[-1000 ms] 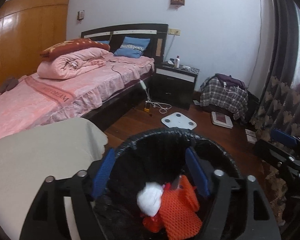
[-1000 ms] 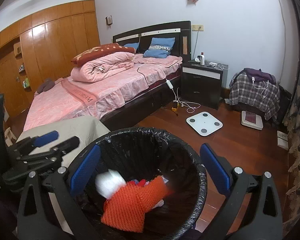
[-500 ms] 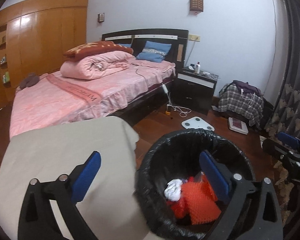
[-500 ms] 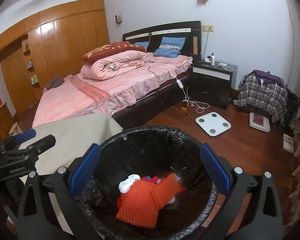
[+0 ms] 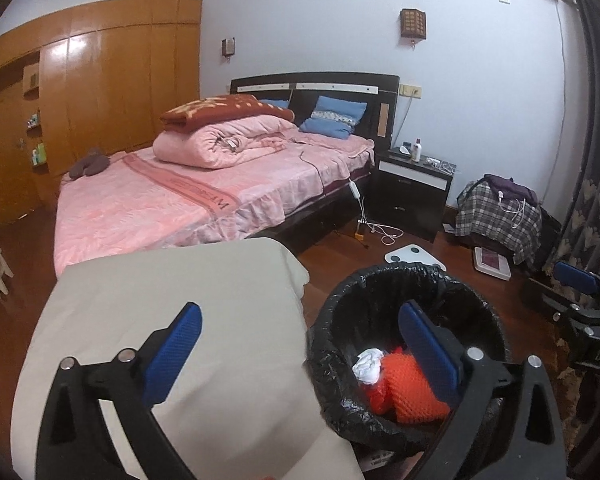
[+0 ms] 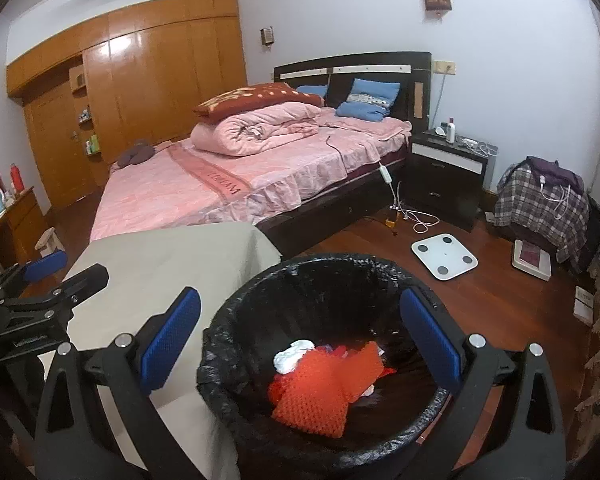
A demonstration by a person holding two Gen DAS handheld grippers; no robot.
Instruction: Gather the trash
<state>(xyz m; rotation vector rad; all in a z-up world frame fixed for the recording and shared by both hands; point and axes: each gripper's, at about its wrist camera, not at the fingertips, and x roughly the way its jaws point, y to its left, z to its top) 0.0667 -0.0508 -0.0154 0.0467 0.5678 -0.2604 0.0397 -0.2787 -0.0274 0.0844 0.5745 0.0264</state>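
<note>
Right wrist view: right gripper (image 6: 300, 332) spread wide and empty, pitched down over the bin (image 6: 236, 344). Orange net (image 6: 320, 396) and white wad (image 6: 292, 356) sit inside, below and between its fingers; looks like the drop is done. Left gripper (image 5: 300, 340) also wide open, empty, hovering over the cloth-covered bench (image 5: 180, 320), bin under its right finger.

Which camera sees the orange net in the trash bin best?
The right wrist view: the orange net lies open to it inside the bin. In the left wrist view a blue finger hides part of it.
</note>
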